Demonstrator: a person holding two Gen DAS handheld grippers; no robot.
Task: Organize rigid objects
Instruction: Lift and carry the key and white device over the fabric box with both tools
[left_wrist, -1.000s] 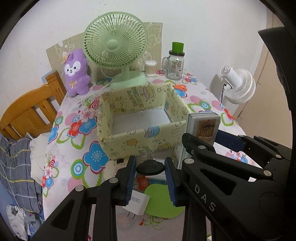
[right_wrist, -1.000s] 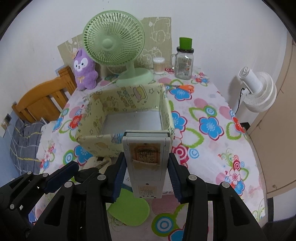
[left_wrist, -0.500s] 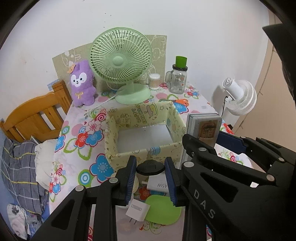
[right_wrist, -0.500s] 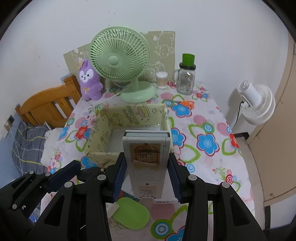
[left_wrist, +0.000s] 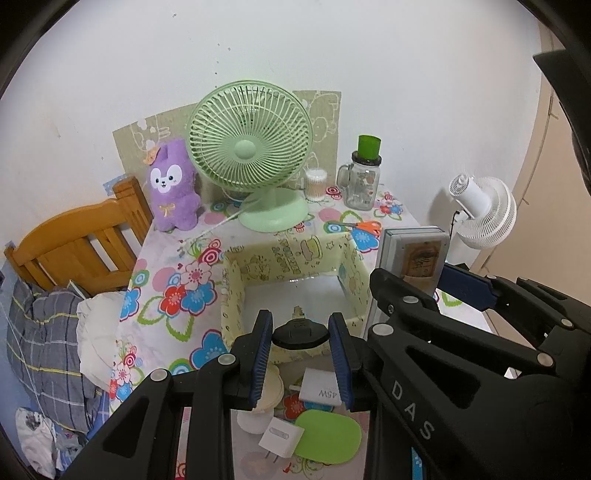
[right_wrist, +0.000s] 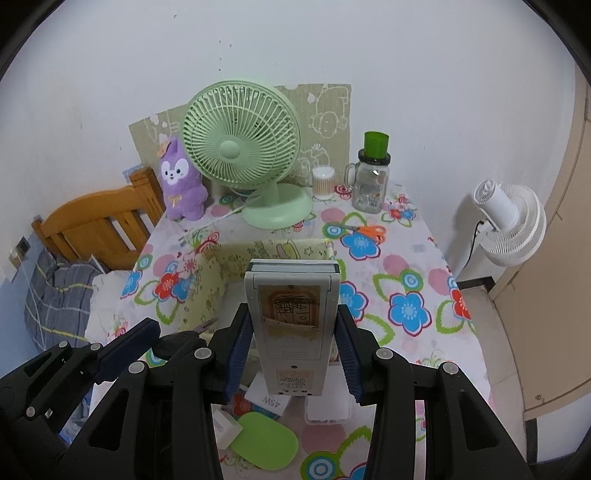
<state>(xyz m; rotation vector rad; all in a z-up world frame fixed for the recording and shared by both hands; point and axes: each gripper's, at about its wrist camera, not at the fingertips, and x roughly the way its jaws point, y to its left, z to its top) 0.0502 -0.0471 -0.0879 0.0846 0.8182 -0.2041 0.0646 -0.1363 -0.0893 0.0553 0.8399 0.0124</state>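
My left gripper (left_wrist: 300, 354) fingers clamp a black plug (left_wrist: 300, 333); right gripper (right_wrist: 291, 354) fingers clamp a grey remote (right_wrist: 291, 314), both above the yellow box (left_wrist: 236, 295).

Yellow box (left_wrist: 295, 280) open-topped with bare floor, reachable from above; green fan (left_wrist: 255, 147), plush (left_wrist: 171, 184) and jar (left_wrist: 364, 177) line the surface's far edge, chargers (left_wrist: 319, 387) and green pad (left_wrist: 328, 435) clutter its near edge.

Left gripper (left_wrist: 300, 334) fingers clamp black plug (left_wrist: 300, 332) above yellow box (left_wrist: 295, 291); prongs possibly forward.
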